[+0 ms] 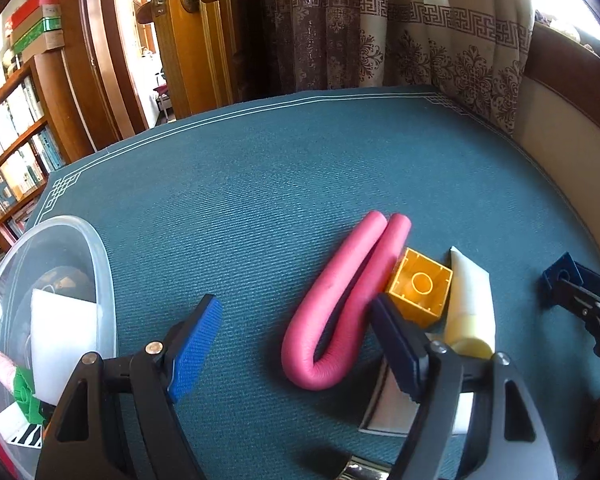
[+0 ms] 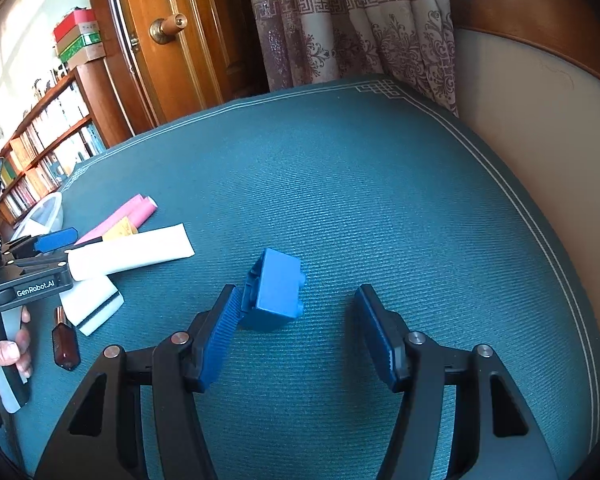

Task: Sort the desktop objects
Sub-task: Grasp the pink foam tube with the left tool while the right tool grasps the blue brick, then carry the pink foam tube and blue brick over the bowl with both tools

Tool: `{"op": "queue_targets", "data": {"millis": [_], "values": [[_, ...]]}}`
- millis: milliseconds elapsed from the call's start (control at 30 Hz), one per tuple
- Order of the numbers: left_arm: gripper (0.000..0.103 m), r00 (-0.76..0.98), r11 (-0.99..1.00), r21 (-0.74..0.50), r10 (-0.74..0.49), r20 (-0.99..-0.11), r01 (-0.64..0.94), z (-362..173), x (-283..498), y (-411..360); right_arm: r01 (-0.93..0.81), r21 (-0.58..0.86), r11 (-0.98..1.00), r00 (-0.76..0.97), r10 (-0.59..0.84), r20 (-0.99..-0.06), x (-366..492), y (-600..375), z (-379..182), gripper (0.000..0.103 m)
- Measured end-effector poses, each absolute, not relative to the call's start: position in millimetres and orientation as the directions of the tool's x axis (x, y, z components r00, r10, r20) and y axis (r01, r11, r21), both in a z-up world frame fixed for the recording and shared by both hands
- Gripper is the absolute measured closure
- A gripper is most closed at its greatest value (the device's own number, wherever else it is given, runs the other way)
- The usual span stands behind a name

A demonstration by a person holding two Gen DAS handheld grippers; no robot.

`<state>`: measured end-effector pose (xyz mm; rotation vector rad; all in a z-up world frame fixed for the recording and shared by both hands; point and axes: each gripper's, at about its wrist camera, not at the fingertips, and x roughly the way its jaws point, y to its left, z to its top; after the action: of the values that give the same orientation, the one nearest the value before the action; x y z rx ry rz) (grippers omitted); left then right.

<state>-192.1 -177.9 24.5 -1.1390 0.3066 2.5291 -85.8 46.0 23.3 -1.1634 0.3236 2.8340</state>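
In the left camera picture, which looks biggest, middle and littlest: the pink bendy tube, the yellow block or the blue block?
1. Pink foam tube, biggest.
2. Yellow block.
3. Blue block, littlest, though it lies at the picture's edge, partly hidden by the right gripper, so it may really match the yellow one.

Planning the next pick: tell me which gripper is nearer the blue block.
Right. The right gripper is open with the blue block just ahead between its fingers, against the left pad. The left gripper is open over the pink foam tube, well aside.
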Motion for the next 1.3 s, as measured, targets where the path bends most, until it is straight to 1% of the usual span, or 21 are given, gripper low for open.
{"op": "queue_targets", "data": {"millis": [233,433,467,500,533,567,600,633,700,733,900,1100,1300], "values": [[0.022,-0.599,-0.899,0.096,0.201,-0.775,-0.427,28,-204,-167,-0.135,0.171,-0.976,-0.714,-0.024,-0.7,-84,45,23,0.04],[0.023,-0.6,-0.902,0.086,0.207,-0.773,-0.422,33,-209,-163,-0.132,0.181,-0.974,-0.717,-0.032,-0.697,-84,46,22,0.04],[0.027,-0.599,-0.902,0.069,0.224,-0.769,-0.426,34,-208,-163,-0.132,0.184,-0.974,-0.718,-0.034,-0.695,-83,46,22,0.04],[0.038,-0.589,-0.899,0.037,0.254,-0.767,-0.436,34,-206,-163,-0.132,0.188,-0.973,-0.721,-0.035,-0.692,-83,46,22,0.043],[0.044,-0.582,-0.897,0.01,0.278,-0.764,-0.443,35,-203,-163,-0.132,0.193,-0.972,-0.723,-0.039,-0.69,-82,46,22,0.052],[0.052,-0.589,-0.897,0.006,0.284,-0.756,-0.441,37,-200,-161,-0.13,0.199,-0.971,-0.723,-0.045,-0.689,-82,47,21,0.056],[0.06,-0.593,-0.897,0.003,0.29,-0.751,-0.442,39,-199,-159,-0.129,0.207,-0.97,-0.724,-0.051,-0.688,-81,48,21,0.063],[0.066,-0.592,-0.896,-0.011,0.302,-0.747,-0.444,40,-196,-158,-0.127,0.217,-0.968,-0.725,-0.058,-0.686,-81,49,21,0.07],[0.081,-0.597,-0.898,-0.031,0.317,-0.737,-0.438,38,-191,-159,-0.125,0.234,-0.964,-0.728,-0.071,-0.682,-80,51,20,0.075],[0.083,-0.598,-0.899,-0.04,0.323,-0.734,-0.436,37,-189,-159,-0.126,0.239,-0.963,-0.73,-0.073,-0.68,-79,52,20,0.077],[0.084,-0.627,-0.908,-0.061,0.332,-0.705,-0.414,38,-180,-168,-0.121,0.245,-0.962,-0.745,-0.075,-0.663,-76,53,23,0.078],[0.084,-0.667,-0.92,-0.105,0.349,-0.658,-0.378,52,-169,-185,-0.11,0.266,-0.958,-0.764,-0.09,-0.639,-74,57,26,0.078],[0.084,-0.705,-0.932,-0.13,0.342,-0.622,-0.337,64,-161,-203,-0.104,0.267,-0.958,-0.781,-0.088,-0.619,-69,57,30,0.078]]}}
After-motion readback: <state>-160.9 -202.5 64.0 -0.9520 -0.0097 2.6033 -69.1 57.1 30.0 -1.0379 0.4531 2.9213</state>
